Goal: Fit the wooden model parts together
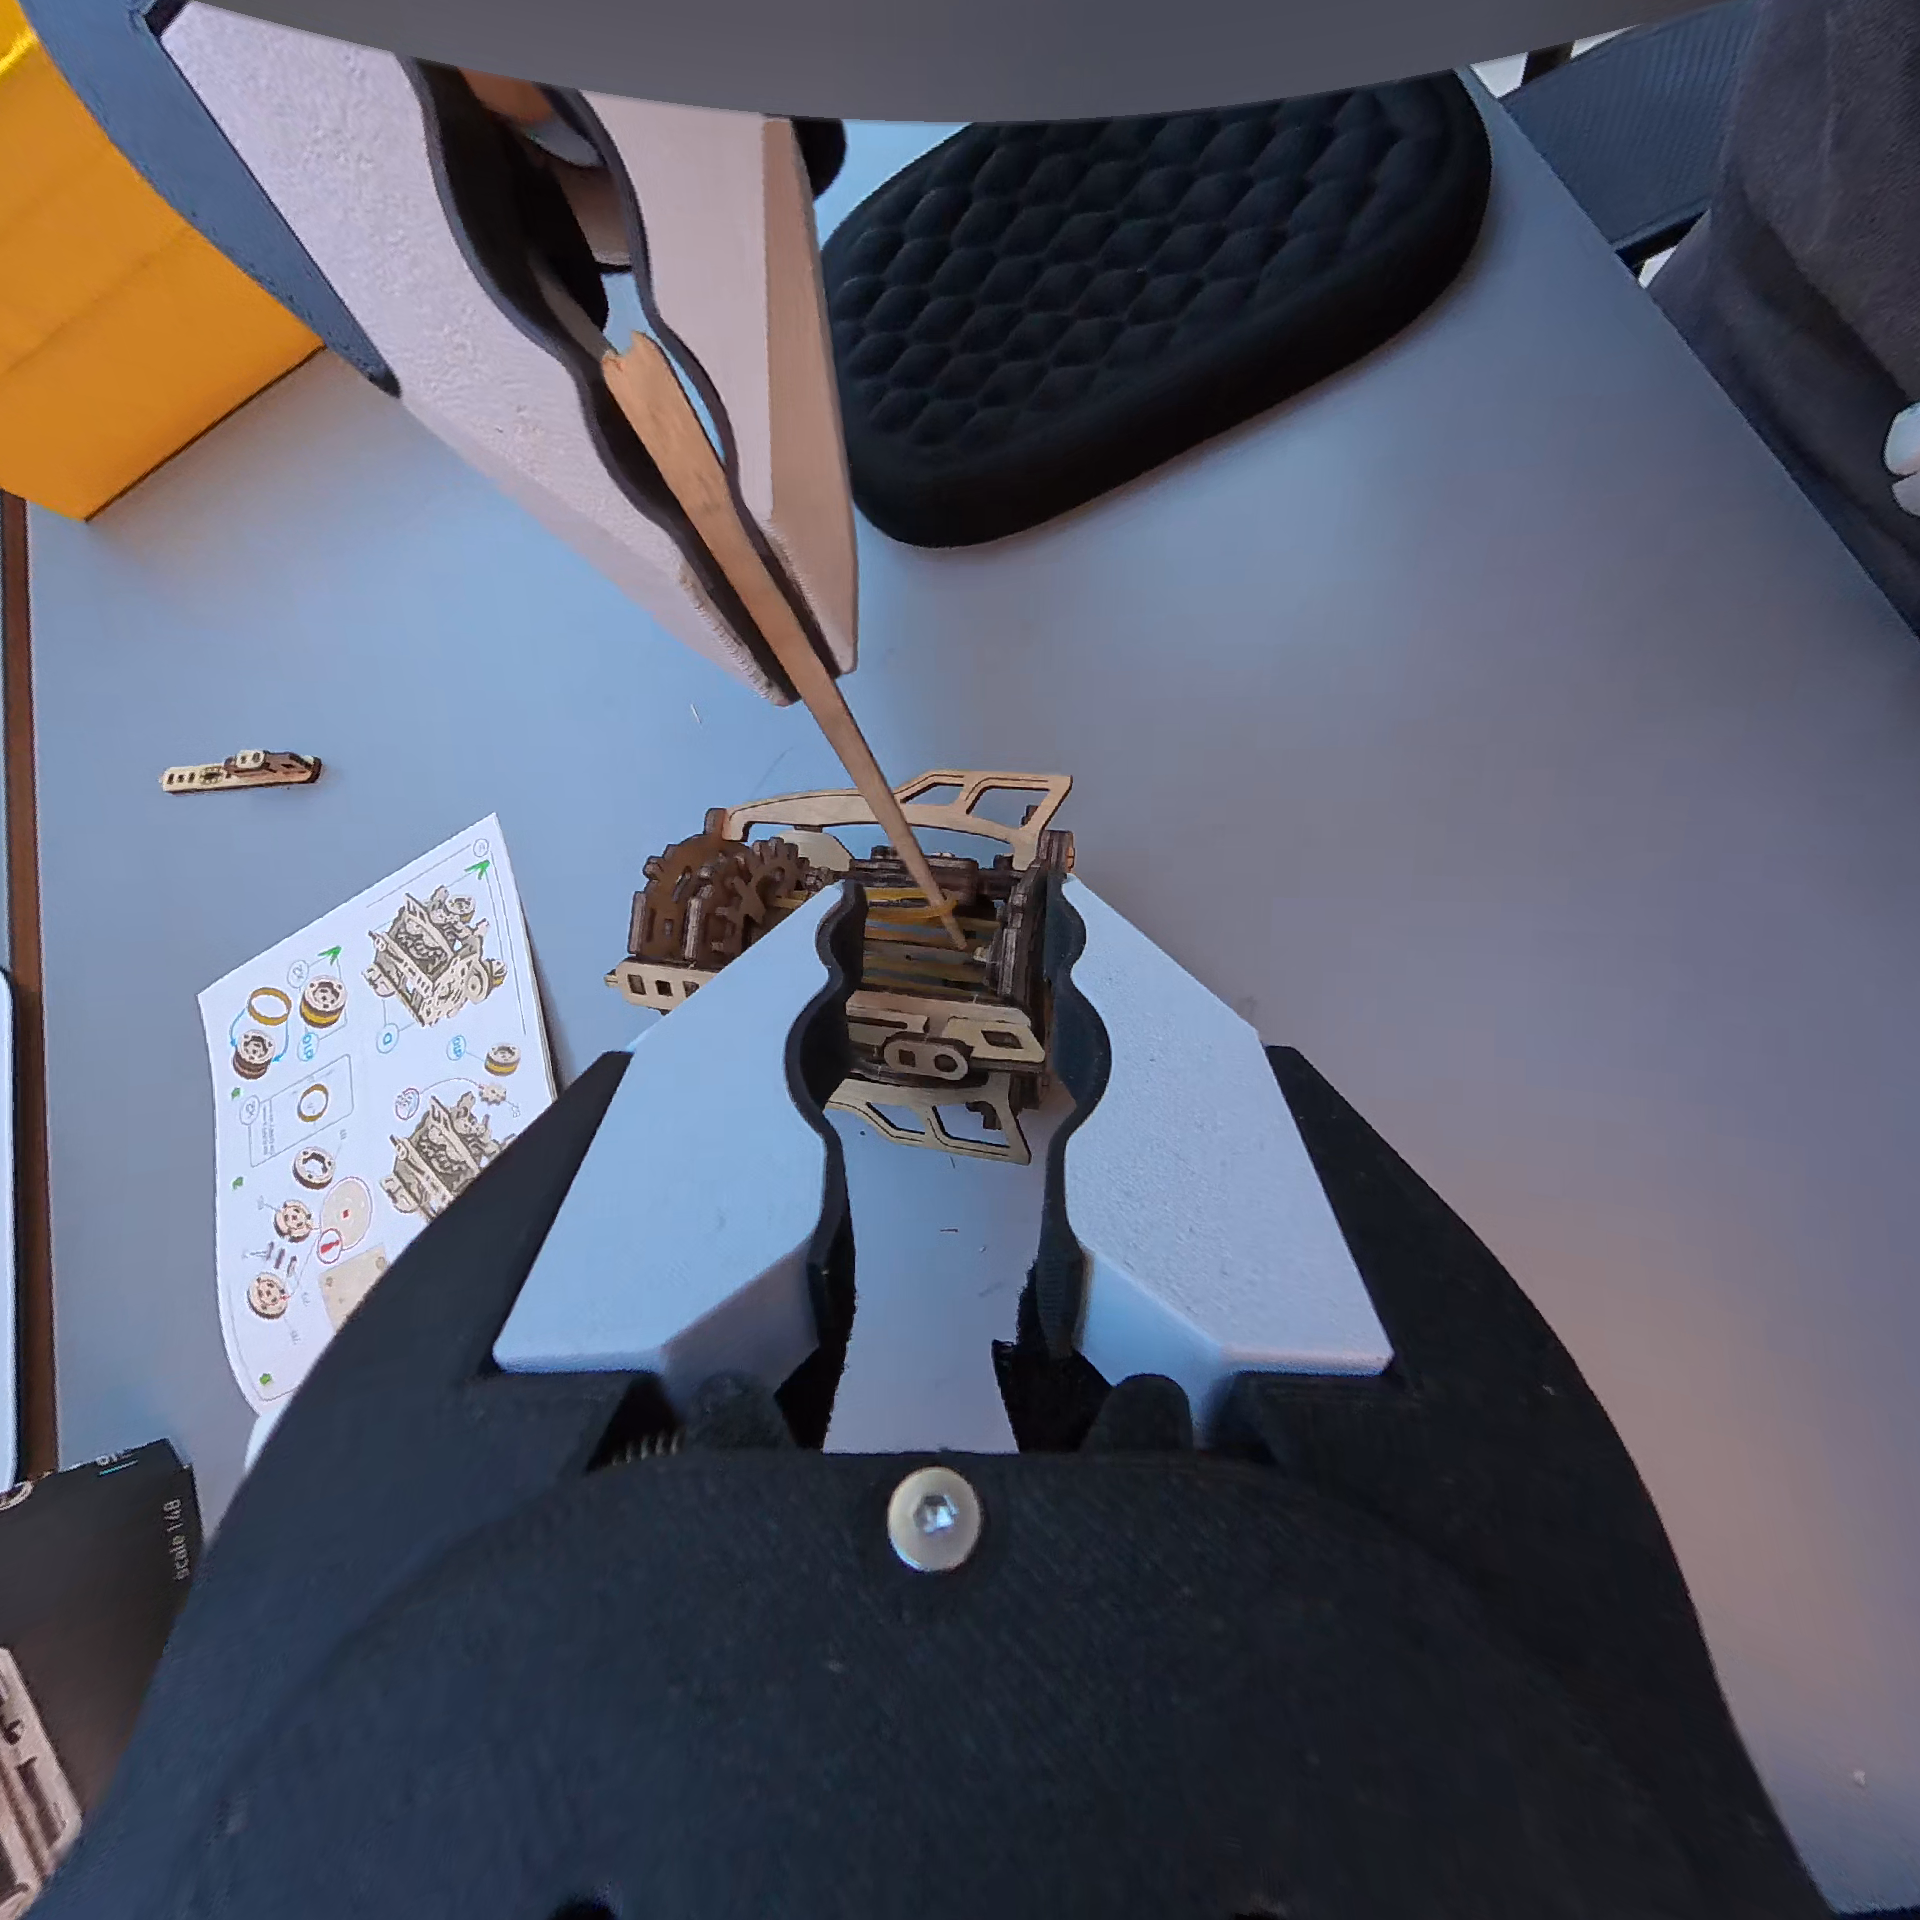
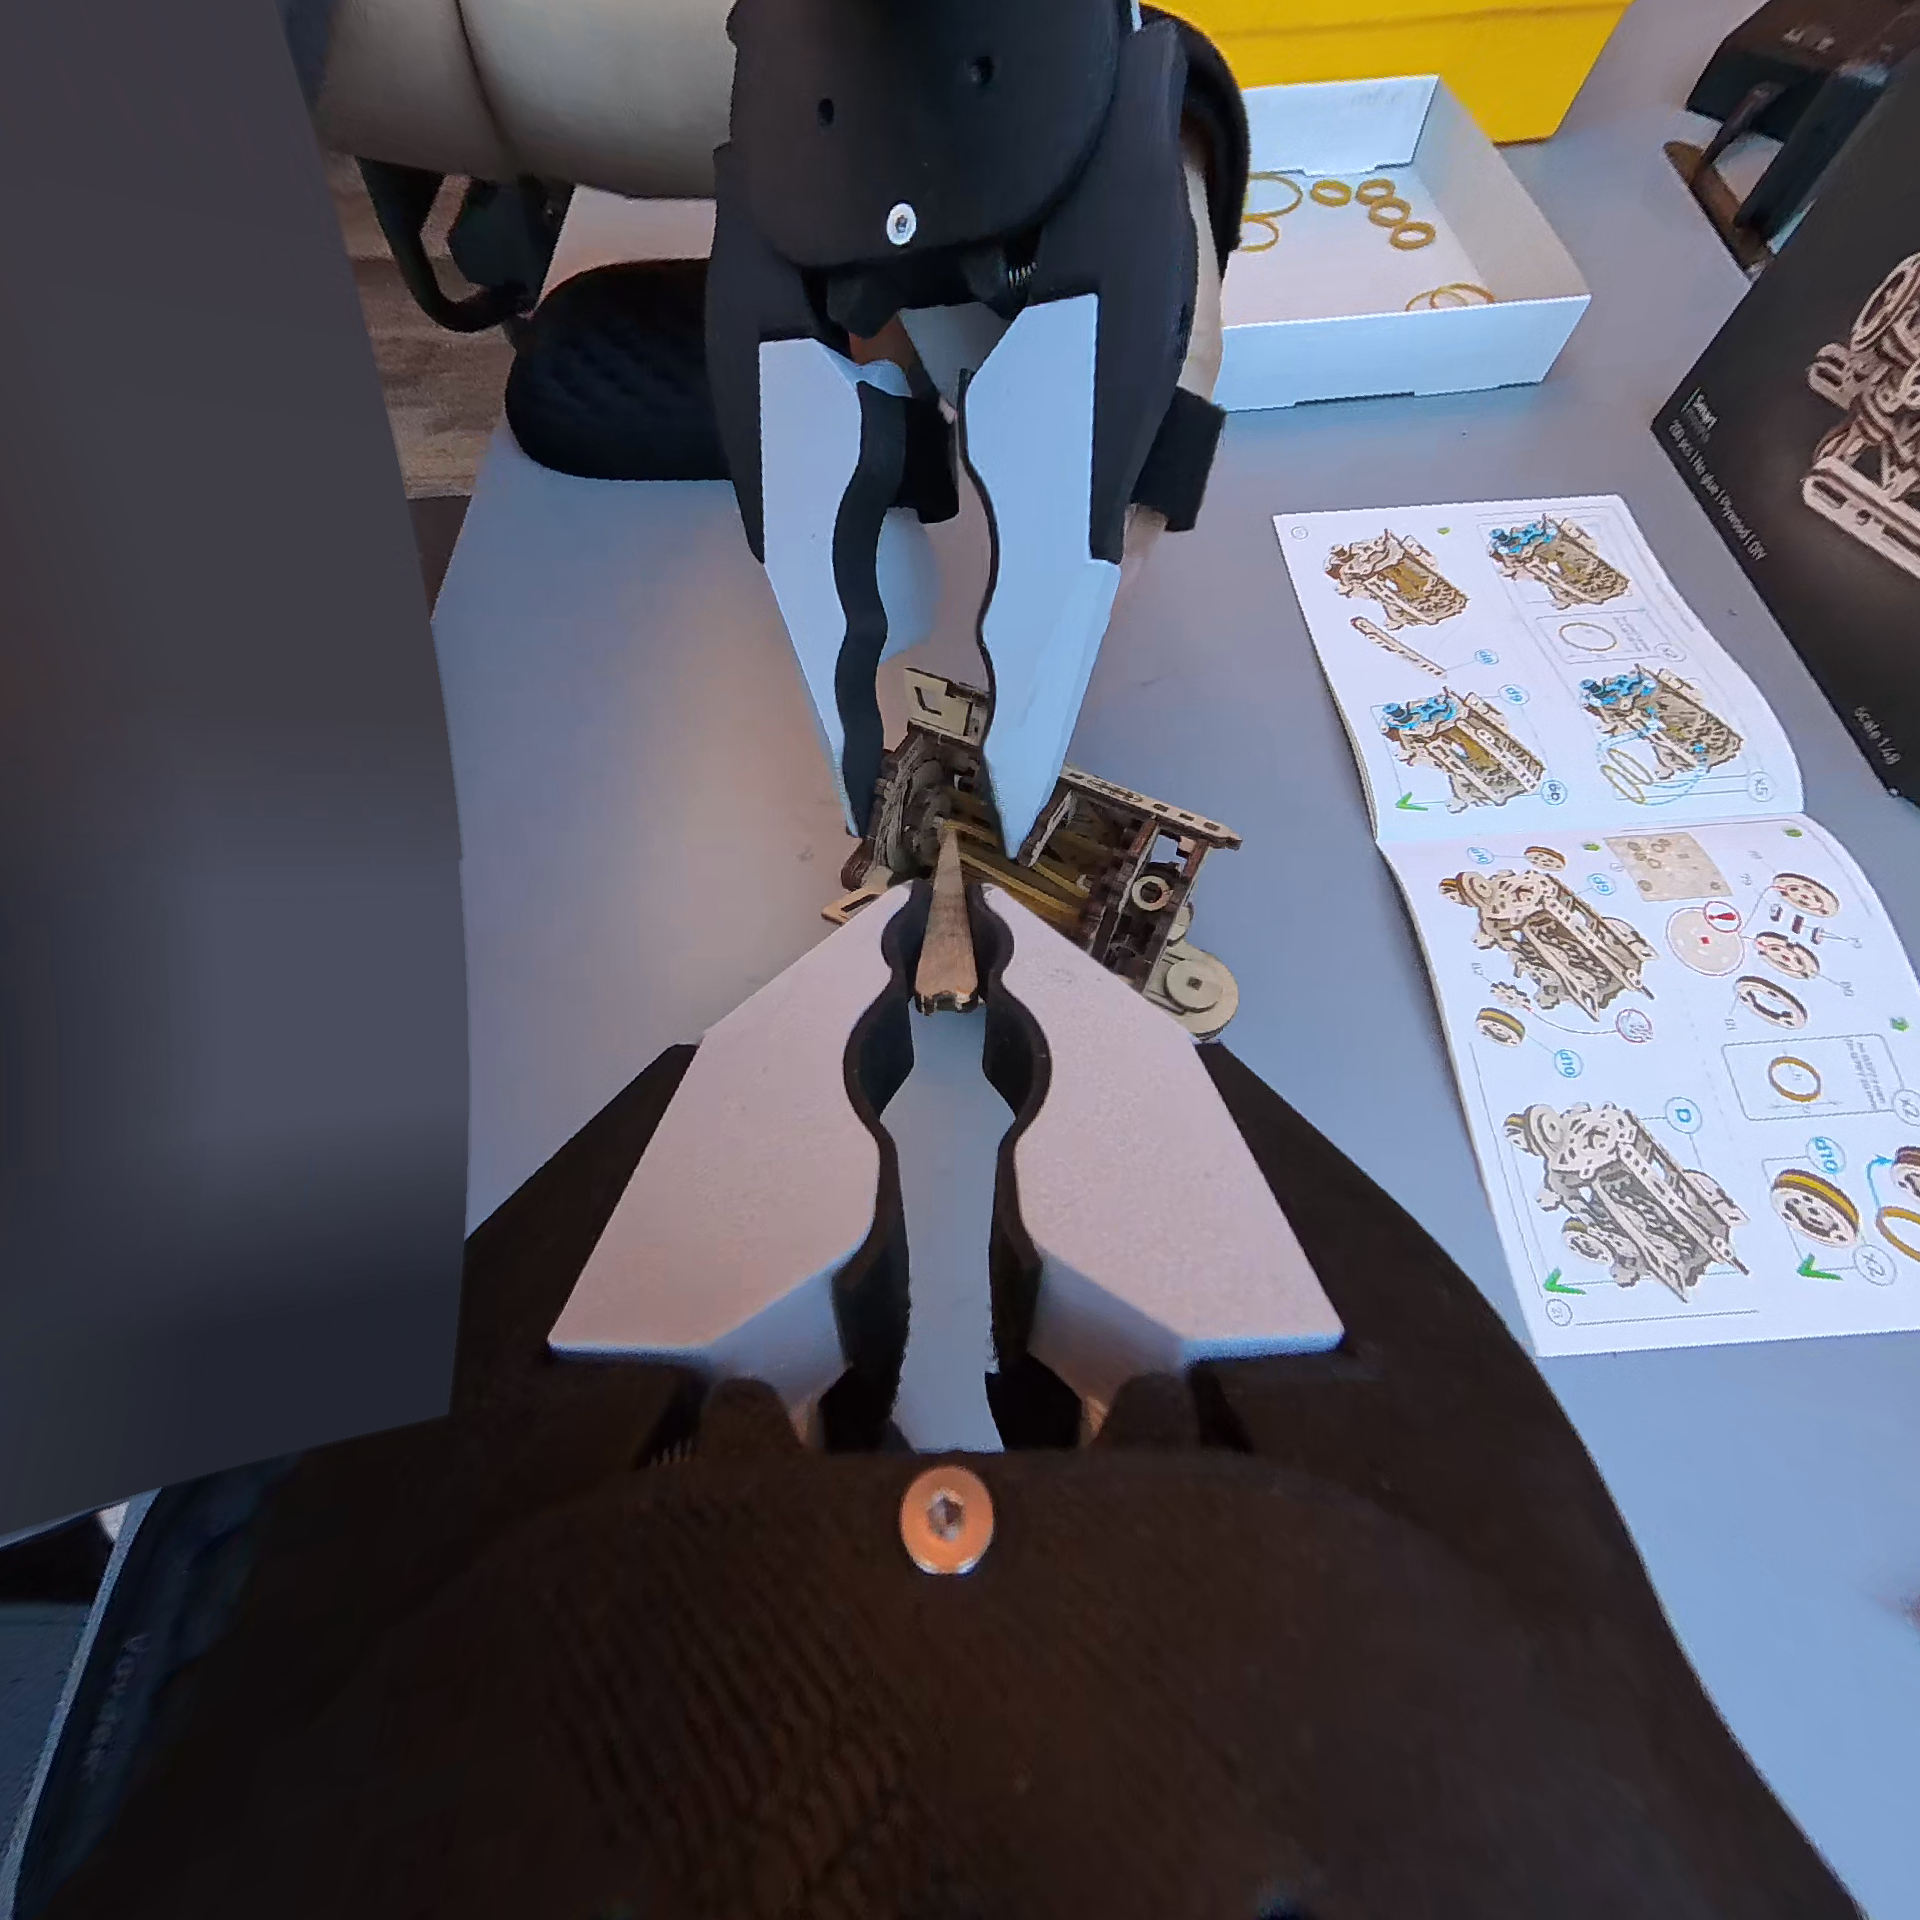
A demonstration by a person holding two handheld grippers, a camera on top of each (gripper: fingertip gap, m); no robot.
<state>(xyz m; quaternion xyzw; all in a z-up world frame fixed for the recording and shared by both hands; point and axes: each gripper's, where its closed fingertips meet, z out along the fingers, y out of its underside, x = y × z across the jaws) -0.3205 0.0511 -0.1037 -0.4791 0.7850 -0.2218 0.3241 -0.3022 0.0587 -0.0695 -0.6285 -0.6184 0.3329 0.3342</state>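
A partly built wooden model [image 1: 935, 1049] with yellow rubber bands [image 1: 914, 935] inside stands on the grey table. My left gripper [image 1: 951, 914] is shut on the model, one finger on each side. My right gripper [image 1: 800, 675] comes in from the upper left, shut on a thin pointed wooden stick [image 1: 873, 790] whose tip is in among the rubber bands. In the right wrist view the right gripper [image 2: 948, 904] pinches the stick [image 2: 945, 956], and the left gripper [image 2: 930, 826] reaches down from above onto the model [image 2: 1122, 883].
An open instruction sheet [image 1: 374, 1091] lies left of the model; it also shows in the right wrist view [image 2: 1558, 883]. A small loose wooden part [image 1: 241, 771] lies farther left. A white tray [image 2: 1403, 353] holds rubber bands. A black kit box [image 2: 1818, 468], a yellow box [image 1: 94, 312] and a black seat cushion [image 1: 1143, 312] surround the area. The left gripper's tips are roughly 4 centimeters from the right gripper's.
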